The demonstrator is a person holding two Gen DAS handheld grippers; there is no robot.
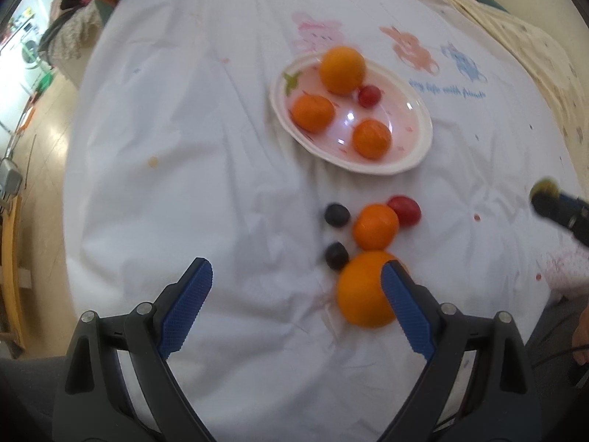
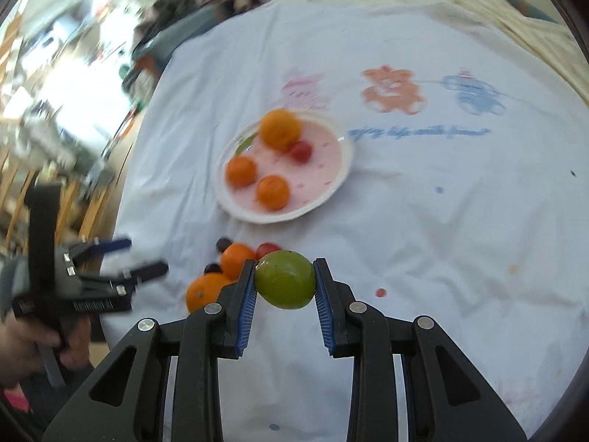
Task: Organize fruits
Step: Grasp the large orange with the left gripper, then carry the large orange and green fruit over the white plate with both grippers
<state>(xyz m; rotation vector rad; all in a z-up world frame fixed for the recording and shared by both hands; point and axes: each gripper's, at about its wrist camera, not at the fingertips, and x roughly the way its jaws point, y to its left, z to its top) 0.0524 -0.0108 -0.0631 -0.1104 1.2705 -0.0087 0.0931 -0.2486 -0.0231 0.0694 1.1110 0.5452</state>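
Note:
A pink plate (image 1: 412, 110) (image 2: 324, 140) holds a big orange (image 1: 342, 70), two small oranges (image 1: 312, 112) (image 1: 371, 138) and a red tomato (image 1: 369, 95). On the cloth before it lie a big orange (image 1: 362, 289), a small orange (image 1: 375, 226), a red tomato (image 1: 405, 210) and two dark grapes (image 1: 336, 214) (image 1: 336, 256). My left gripper (image 1: 296, 276) (image 2: 129, 258) is open and empty, its right finger in front of the big orange. My right gripper (image 2: 284, 280) is shut on a green fruit (image 2: 285, 283), held above the cloth; its tip shows in the left wrist view (image 1: 552, 202).
A white cloth (image 1: 184, 147) (image 2: 441, 221) with bear prints covers the table. A cream cloth (image 1: 515, 37) lies at the far right. Clothes (image 1: 77, 18) are piled at the far left edge. The floor and wooden furniture (image 2: 36, 184) lie to the left.

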